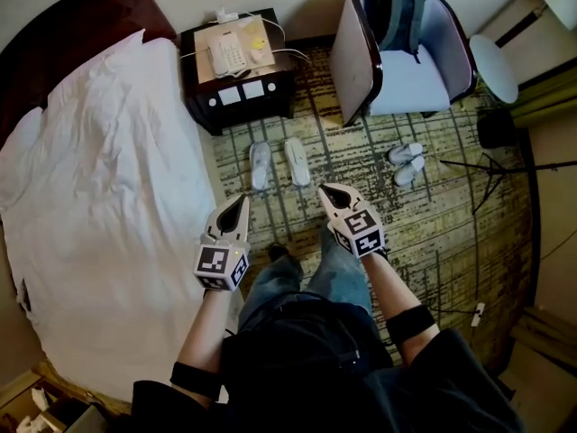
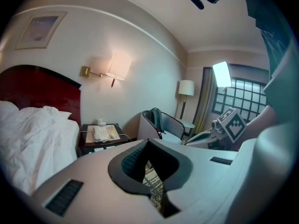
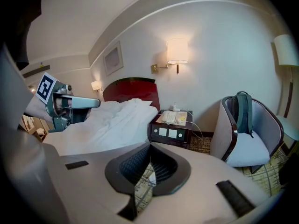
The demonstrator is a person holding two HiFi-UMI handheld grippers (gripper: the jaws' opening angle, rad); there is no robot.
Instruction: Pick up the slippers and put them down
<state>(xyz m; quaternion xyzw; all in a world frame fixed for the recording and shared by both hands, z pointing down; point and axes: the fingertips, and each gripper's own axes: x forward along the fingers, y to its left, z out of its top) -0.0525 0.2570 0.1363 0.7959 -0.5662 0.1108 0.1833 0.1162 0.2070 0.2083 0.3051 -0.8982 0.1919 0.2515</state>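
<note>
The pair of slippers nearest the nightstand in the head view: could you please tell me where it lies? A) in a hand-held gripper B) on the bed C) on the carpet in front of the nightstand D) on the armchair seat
C: the pair of slippers lies side by side on the patterned carpet, just in front of the nightstand.

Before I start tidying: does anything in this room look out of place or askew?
Nothing spilled or damaged. The slipper pair beside the armchair lies slanted, unlike the straight pair before the nightstand, and the duvet is rumpled.
</note>
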